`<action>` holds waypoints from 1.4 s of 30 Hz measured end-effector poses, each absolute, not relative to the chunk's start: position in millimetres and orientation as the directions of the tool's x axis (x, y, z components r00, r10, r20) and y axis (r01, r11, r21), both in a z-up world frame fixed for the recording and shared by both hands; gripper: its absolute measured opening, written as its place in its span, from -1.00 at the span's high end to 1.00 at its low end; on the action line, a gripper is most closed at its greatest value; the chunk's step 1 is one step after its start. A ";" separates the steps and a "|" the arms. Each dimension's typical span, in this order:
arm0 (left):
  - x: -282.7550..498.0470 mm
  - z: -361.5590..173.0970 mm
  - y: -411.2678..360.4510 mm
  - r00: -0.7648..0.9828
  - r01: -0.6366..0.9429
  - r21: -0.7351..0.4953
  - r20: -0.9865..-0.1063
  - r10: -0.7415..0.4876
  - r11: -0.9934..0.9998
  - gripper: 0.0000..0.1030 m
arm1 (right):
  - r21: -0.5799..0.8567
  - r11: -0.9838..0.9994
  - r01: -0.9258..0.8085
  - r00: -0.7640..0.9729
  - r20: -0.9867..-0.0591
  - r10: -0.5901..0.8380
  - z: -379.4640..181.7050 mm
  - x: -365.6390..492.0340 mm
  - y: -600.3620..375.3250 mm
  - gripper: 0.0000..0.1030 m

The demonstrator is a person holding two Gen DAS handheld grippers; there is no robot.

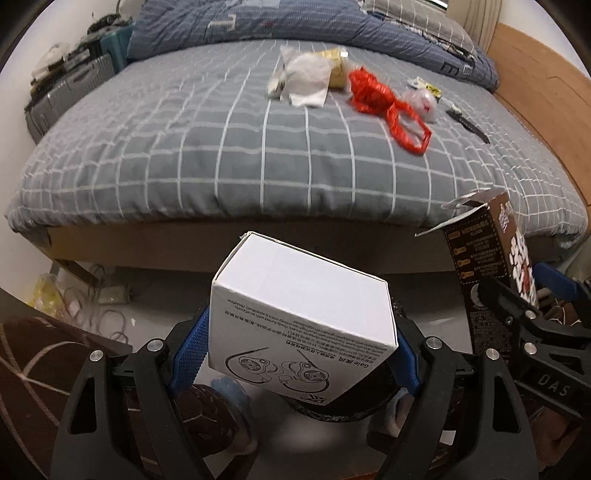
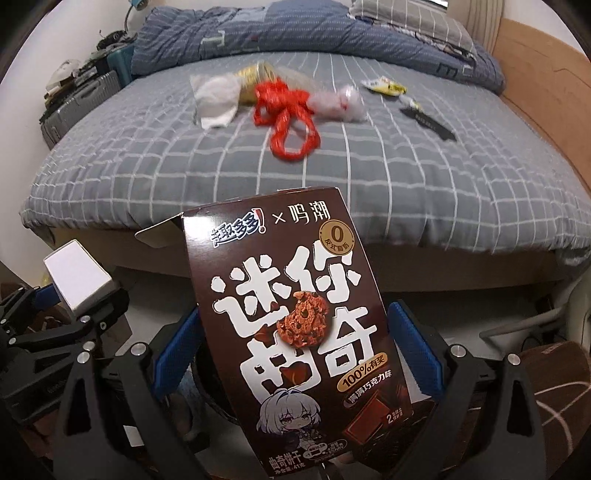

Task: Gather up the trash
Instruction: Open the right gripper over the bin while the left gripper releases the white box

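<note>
The right gripper (image 2: pixel 295 354) clamps a brown cookie box (image 2: pixel 291 325), top flap open, tilted before a bed (image 2: pixel 406 192) with a grey checked cover. At left, the left gripper (image 2: pixel 74 306) grips a white box (image 2: pixel 75 275). On the bed lie a red ribbon (image 2: pixel 286 110), white tissue (image 2: pixel 216 99), a yellow wrapper (image 2: pixel 386 87) and a black strip (image 2: pixel 428 123).

A home bedroom: a bed (image 1: pixel 258 155) with grey checked sheet, rumpled blue quilt (image 1: pixel 314 29), suitcases (image 1: pixel 70 88) beside it.
</note>
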State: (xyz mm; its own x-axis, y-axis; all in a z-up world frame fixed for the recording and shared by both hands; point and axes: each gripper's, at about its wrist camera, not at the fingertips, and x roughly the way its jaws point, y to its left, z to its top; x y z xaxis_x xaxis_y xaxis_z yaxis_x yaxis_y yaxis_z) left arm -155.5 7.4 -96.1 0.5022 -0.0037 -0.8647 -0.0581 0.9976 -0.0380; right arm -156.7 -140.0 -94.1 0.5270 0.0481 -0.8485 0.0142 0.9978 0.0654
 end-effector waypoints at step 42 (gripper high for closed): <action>-125.5 -188.8 87.8 0.367 -0.209 0.004 -0.927 0.082 0.978 -0.55 | 0.103 0.995 -0.005 0.308 -0.946 0.099 -223.1 -108.4 -95.4 -0.83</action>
State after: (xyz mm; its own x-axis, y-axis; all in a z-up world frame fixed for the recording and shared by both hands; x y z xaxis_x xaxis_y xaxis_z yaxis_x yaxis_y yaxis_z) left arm -125.5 87.8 -188.8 0.3671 0.0821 -0.9265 -0.2095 0.9778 0.0036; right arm -108.4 -95.4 -223.1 0.3083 0.0994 -0.9461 -0.0048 0.9947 0.1030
